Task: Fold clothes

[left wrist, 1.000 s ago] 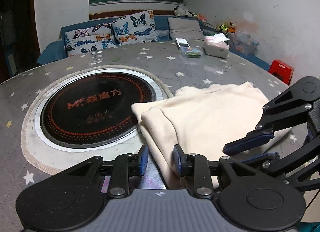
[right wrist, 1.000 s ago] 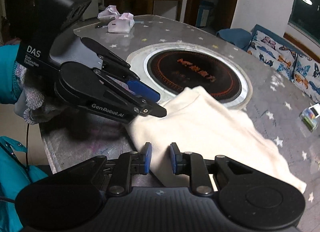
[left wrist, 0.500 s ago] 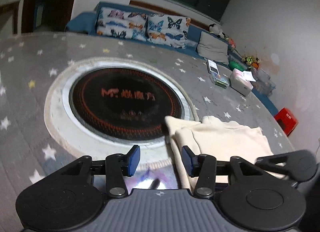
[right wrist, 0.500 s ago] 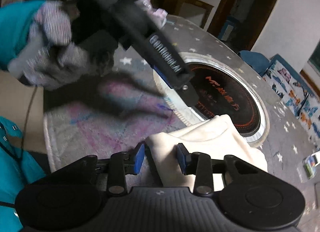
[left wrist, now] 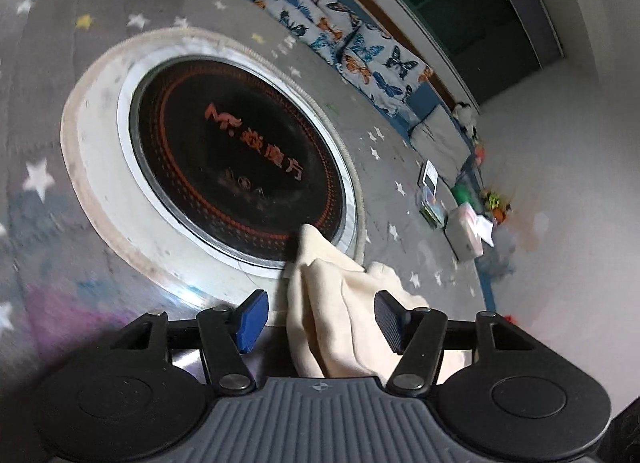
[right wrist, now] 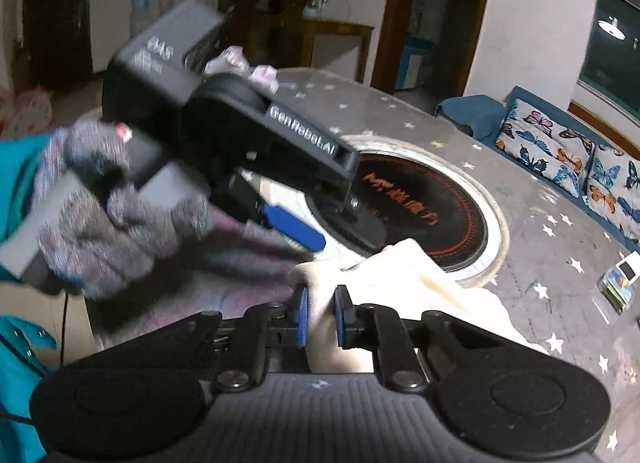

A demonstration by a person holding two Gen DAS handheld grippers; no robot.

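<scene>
Right wrist view: the right gripper (right wrist: 320, 317) is closing its blue pads on a raised edge of the cream garment (right wrist: 404, 275), cloth pinched between them, probably to anchor that end for a fold. The garment lies bunched on the star-patterned table (right wrist: 552, 223), its tip overlapping the round induction cooktop (right wrist: 436, 207). The left gripper (left wrist: 316, 319) is opening, its jaws straddling a fabric ridge (pads not pressing it), held by a gloved hand (right wrist: 108, 231), seemingly lining up a second grasp.

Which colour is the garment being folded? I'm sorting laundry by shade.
Cream, plain with no print. The garment shows best in the right wrist view.
</scene>
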